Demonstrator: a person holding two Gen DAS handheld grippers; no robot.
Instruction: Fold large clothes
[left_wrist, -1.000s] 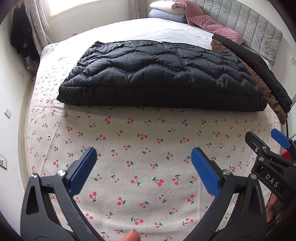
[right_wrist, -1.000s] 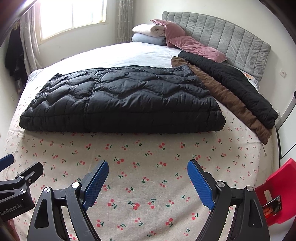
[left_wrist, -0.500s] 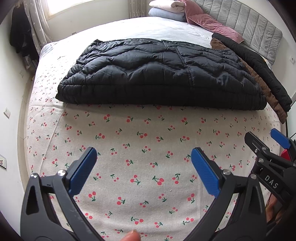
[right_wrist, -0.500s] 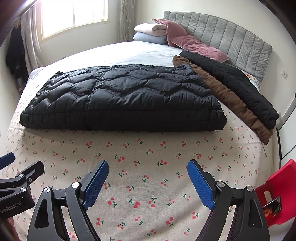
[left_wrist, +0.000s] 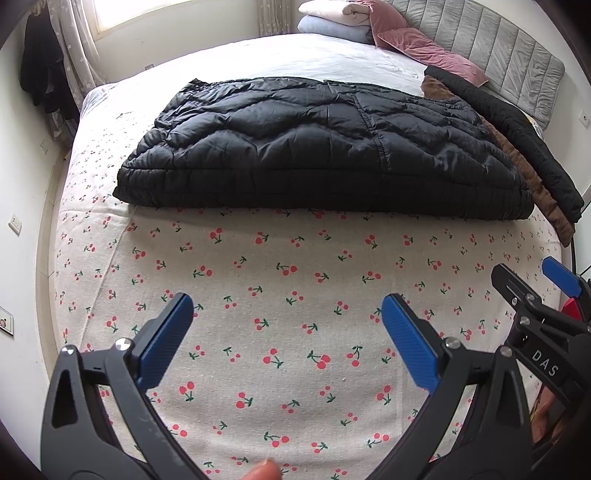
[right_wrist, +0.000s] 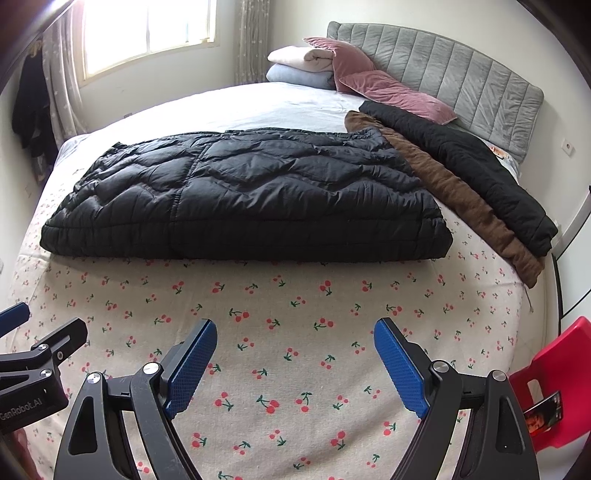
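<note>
A black quilted puffer coat (left_wrist: 325, 147) (right_wrist: 240, 192) lies folded into a wide flat block across the cherry-print bedsheet (left_wrist: 295, 280) (right_wrist: 295, 295). Both grippers hover over bare sheet in front of it, well short of its near edge. My left gripper (left_wrist: 288, 339) is open with nothing between its blue pads. My right gripper (right_wrist: 295, 365) is open and empty too. Each gripper's dark frame shows at the side of the other's view: the right gripper (left_wrist: 554, 295) and the left gripper (right_wrist: 33, 343).
A brown garment (right_wrist: 454, 192) and a black jacket (right_wrist: 472, 162) lie along the bed's right side. Pink pillows (right_wrist: 388, 88) and folded blankets (right_wrist: 303, 66) rest against the grey headboard (right_wrist: 461, 77). A red chair (right_wrist: 546, 380) stands at the right. Dark clothes (left_wrist: 40, 74) hang by the window.
</note>
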